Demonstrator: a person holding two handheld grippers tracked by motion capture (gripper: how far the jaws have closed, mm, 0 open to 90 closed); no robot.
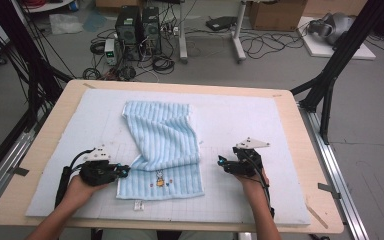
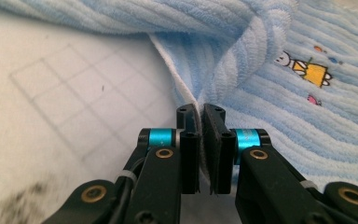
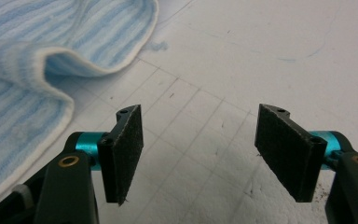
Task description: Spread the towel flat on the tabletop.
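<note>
Presently, the light blue striped towel (image 1: 162, 150) lies on the white gridded mat (image 1: 260, 125) that covers the wooden worktop (image 1: 55, 115). It is partly folded over itself: the upper part runs toward the far edge of the mat, and the near part lies flat with a small embroidered figure (image 1: 159, 181) facing up.

The left gripper (image 1: 121, 171) sits at the towel's near left edge. In the left gripper view its jaws are clenched on the white-trimmed hem of the towel (image 2: 200, 100), the cloth pinched between the two pads and rising in a fold just beyond them. The grip is taken at the hem, in my judgement, because the edge gives a thin, firm purchase from which the layer can be lifted or drawn across.

The right gripper (image 1: 222, 164) rests on the mat just beside the towel's right edge, apart from it. In the right gripper view its pads (image 3: 126, 149) stand wide apart with bare mat between them; it grasps nothing. The curled right border of the towel (image 3: 81, 67) lies ahead and to the left of those jaws. This gripper appears placed ready to take the opposite edge, so that both sides may be handled together.
</note>
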